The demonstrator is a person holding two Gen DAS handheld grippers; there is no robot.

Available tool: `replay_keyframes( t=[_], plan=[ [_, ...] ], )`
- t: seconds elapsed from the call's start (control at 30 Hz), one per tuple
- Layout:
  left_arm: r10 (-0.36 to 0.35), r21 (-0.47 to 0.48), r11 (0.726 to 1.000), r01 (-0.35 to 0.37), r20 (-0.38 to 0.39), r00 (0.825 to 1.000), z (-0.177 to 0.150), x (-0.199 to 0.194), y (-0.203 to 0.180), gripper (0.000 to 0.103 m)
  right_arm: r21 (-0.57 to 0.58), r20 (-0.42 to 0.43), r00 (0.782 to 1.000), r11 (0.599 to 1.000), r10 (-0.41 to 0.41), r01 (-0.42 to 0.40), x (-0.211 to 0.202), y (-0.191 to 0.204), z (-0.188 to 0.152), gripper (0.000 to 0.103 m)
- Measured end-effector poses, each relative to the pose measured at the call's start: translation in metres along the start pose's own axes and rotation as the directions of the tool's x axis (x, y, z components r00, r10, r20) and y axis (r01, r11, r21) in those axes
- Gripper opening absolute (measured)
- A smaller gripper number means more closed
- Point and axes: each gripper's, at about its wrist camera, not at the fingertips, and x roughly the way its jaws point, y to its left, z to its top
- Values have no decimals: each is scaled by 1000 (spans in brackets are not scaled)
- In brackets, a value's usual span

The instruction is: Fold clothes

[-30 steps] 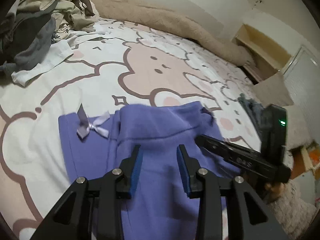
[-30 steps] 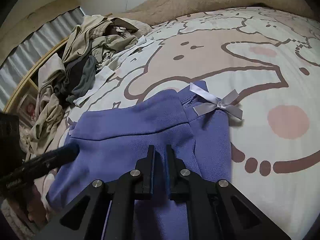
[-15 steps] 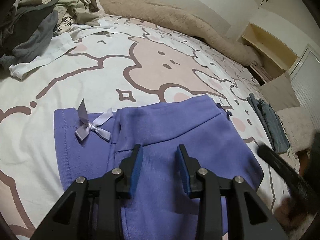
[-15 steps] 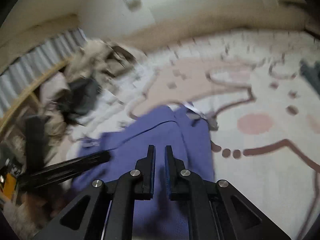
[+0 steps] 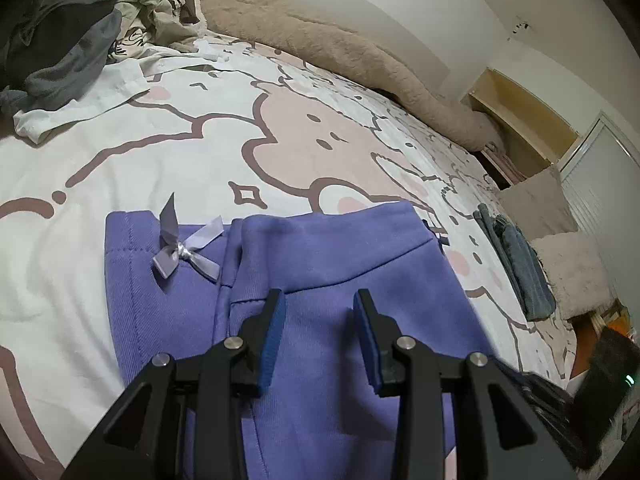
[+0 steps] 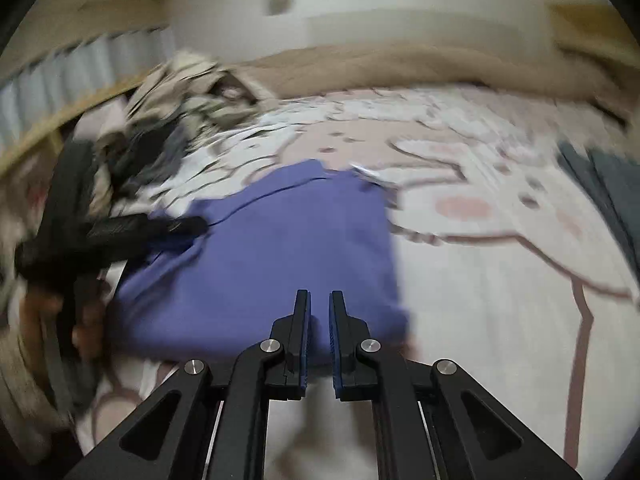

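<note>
A purple garment [image 5: 320, 280] with a pale satin bow [image 5: 186, 250] lies folded flat on the cartoon-print bedsheet [image 5: 280, 128]. My left gripper [image 5: 319, 304] hovers just above its middle, jaws open and empty. In the blurred right wrist view the garment [image 6: 272, 248] lies ahead; my right gripper [image 6: 319, 300] is above its near edge, jaws almost closed with a narrow gap and nothing between them. The left gripper's body [image 6: 112, 236] shows at the garment's left side.
A heap of unfolded clothes [image 5: 80, 20] sits at the far left of the bed. A beige fleece blanket [image 5: 340, 48] runs along the far edge. A folded blue-grey garment [image 5: 516, 260] lies at the right edge, with a wooden shelf [image 5: 520, 120] beyond.
My right gripper has pulled back off the purple garment toward the bed's near edge, moving fast. The left gripper has stayed open over the garment, which now lies flatter.
</note>
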Motion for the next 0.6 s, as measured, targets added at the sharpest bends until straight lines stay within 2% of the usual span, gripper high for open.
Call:
replay_keyframes(
  t=[0.07, 0.1, 0.2, 0.23, 0.3, 0.4, 0.47, 0.53, 0.6],
  plan=[
    [5, 4, 1000, -5, 10, 1000, 0, -2, -1, 35, 26, -47, 998, 999, 33, -31, 6, -11, -7, 6],
    [12, 10, 1000, -12, 18, 1000, 1, -5, -3, 35, 23, -45, 998, 999, 35, -34, 4, -12, -12, 6],
    [66, 72, 995, -72, 83, 994, 2, -26, -19, 35, -6, -17, 1000, 1000, 15, -15, -6, -9, -22, 7],
    [107, 101, 988, -119, 115, 988, 0, -38, -27, 38, -6, -9, 1000, 1000, 16, -16, -9, -10, -25, 7],
    [193, 149, 964, -219, 173, 966, -7, -58, -42, 48, 22, -8, 999, 999, 46, -46, -11, -16, -28, 7],
    [346, 190, 901, -391, 233, 909, -29, -81, -64, 49, 65, -9, 996, 994, 90, -89, -7, -26, -22, 7],
    [400, 193, 872, -450, 251, 882, -53, -89, -76, 49, 68, -8, 995, 993, 95, -94, -9, -27, -23, 7],
    [417, 221, 858, -464, 229, 880, -78, -85, -90, 49, 65, -9, 996, 994, 92, -91, -10, -27, -22, 7],
    [437, 291, 828, -480, 204, 876, -94, -70, -104, 49, 65, -11, 996, 994, 92, -91, -14, -29, -26, 7]
  ],
)
